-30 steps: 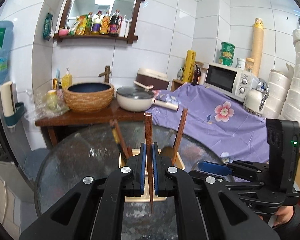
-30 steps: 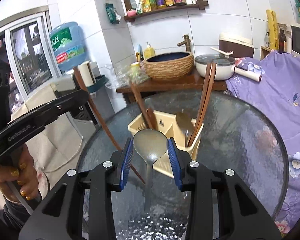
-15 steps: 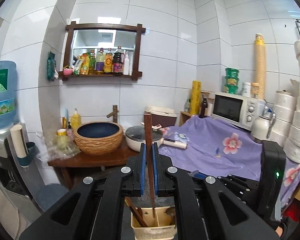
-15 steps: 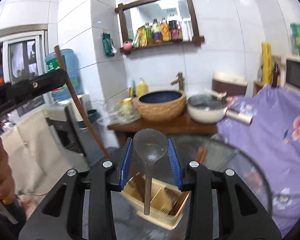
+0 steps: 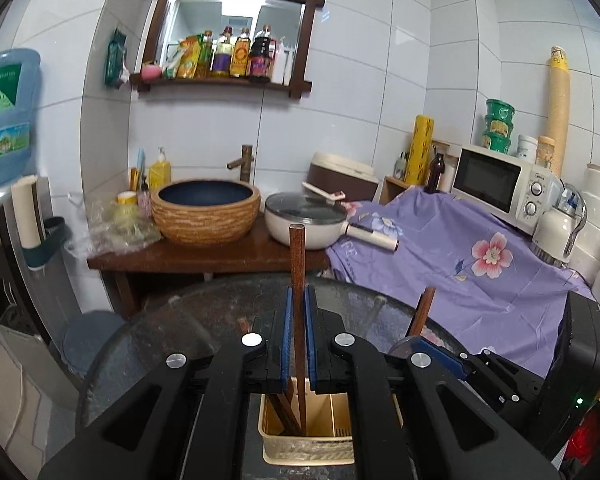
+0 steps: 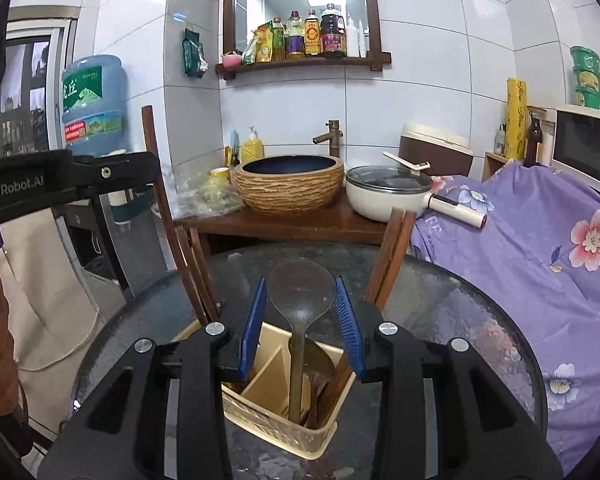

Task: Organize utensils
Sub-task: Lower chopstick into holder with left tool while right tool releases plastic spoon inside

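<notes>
My left gripper [image 5: 296, 304] is shut on a brown chopstick [image 5: 298, 264] held upright, its lower tip inside the left compartment of the beige utensil holder [image 5: 306, 446]. My right gripper [image 6: 301, 300] is shut on the bowl of a metal spoon [image 6: 300, 292], whose handle reaches down into the right compartment of the holder [image 6: 276, 420]. More chopsticks [image 6: 390, 256] and another spoon stand in the holder. The left gripper with its chopstick also shows in the right wrist view [image 6: 152, 152].
The holder stands on a round dark glass table [image 6: 440, 304]. Behind it a wooden stand [image 5: 204, 256] carries a woven basin [image 5: 206, 212] and a lidded pan [image 5: 306, 220]. A purple flowered cloth [image 5: 460, 264] and a microwave [image 5: 500, 184] are at right.
Both grippers dipped toward the holder after tilting up. The chopstick tip and the spoon handle now reach into the holder's compartments.
</notes>
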Tool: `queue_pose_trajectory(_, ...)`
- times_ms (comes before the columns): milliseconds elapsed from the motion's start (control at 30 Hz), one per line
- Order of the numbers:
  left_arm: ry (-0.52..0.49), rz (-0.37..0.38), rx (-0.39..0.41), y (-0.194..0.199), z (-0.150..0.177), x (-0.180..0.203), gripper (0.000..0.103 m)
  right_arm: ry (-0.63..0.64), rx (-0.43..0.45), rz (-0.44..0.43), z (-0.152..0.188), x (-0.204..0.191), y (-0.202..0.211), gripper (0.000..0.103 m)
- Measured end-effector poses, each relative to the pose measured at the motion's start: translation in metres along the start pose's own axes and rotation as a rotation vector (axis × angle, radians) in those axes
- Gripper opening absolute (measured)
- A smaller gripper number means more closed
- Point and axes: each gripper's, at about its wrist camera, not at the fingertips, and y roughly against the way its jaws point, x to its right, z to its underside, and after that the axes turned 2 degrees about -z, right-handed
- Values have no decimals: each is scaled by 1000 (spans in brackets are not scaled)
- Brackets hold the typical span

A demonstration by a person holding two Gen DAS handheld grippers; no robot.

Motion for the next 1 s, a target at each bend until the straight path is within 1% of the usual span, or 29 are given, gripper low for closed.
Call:
queue_pose_trajectory(200, -12, -19, -38, -15, 23, -1, 6, -1, -25, 5, 24, 2, -6, 36)
queue_pose_trajectory(433, -5, -29, -94, -33, 47, -5, 6, 28, -36, 36, 45, -1, -11, 36)
queue_pose_trajectory(533, -2, -32, -110, -37, 56, -7, 5, 49, -48, 39, 50, -4, -14, 36)
queue_pose_trajectory(567, -6, -35, -111, -37, 58, -7, 3, 55, -44, 42, 51, -5, -14, 36)
queue_pose_trajectory(733, -3, -31, -140, -43, 68, -9, 3, 69, -50, 36, 54, -8, -14, 36)
queue_pose_trajectory(767, 0, -31, -138, -42, 68, -10, 3, 71, -42, 39, 54, -8, -13, 37)
queue_pose_trajectory(833, 6, -23, -127, -38, 65, -11, 3, 75, -23, 47, 54, -7, -9, 44)
queue_pose_trajectory(900, 15, -9, -109, -30, 62, -13, 3, 66, -8, 46, 54, -5, -4, 55)
queue_pose_trajectory(933, 14, -2, -101, -26, 60, -14, 3, 61, -1, 47, 53, -4, -1, 55)
queue_pose_trajectory(967, 13, 0, -92, -21, 59, -14, 7, 57, 6, 47, 53, -3, 3, 55)
queue_pose_trajectory(1000, 16, -1, -73, -13, 57, -16, 16, 53, 12, 50, 54, -3, 7, 55)
